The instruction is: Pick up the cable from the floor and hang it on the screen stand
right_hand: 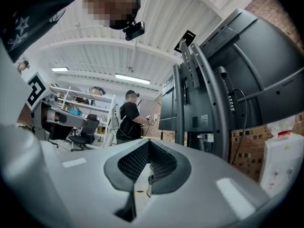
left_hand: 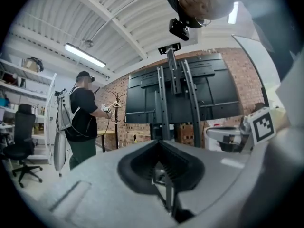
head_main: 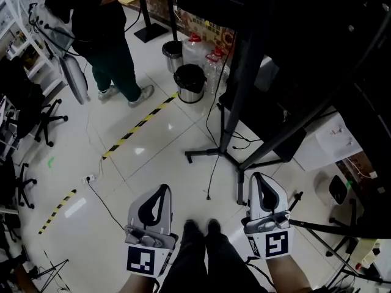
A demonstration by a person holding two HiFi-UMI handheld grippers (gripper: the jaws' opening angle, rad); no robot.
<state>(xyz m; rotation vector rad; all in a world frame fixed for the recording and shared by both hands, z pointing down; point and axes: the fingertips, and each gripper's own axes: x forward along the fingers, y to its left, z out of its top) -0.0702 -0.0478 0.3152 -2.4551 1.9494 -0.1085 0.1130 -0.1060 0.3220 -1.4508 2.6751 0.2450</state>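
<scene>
A thin black cable (head_main: pixel 211 179) lies on the white tiled floor, its loose end just in front of my shoes. It runs back to the foot of the black screen stand (head_main: pixel 243 84), which carries a large dark screen (left_hand: pixel 190 91). The stand's uprights rise close by in the right gripper view (right_hand: pixel 209 94). My left gripper (head_main: pixel 162 190) is held low beside my left leg, shut and empty. The right gripper (head_main: pixel 256 177), also shut with nothing between its jaws, hangs near the stand's base leg. Both are well above the cable.
A person in dark clothes (head_main: pixel 104 29) stands at the far left. Two steel bins (head_main: pixel 190 81) and water bottles (head_main: pixel 197 44) sit behind the stand. Office chairs (head_main: pixel 43 118) line the left. Yellow-black tape (head_main: pixel 137 126), a power strip (head_main: pixel 89 178) and tripod legs (head_main: pixel 324 227) lie around.
</scene>
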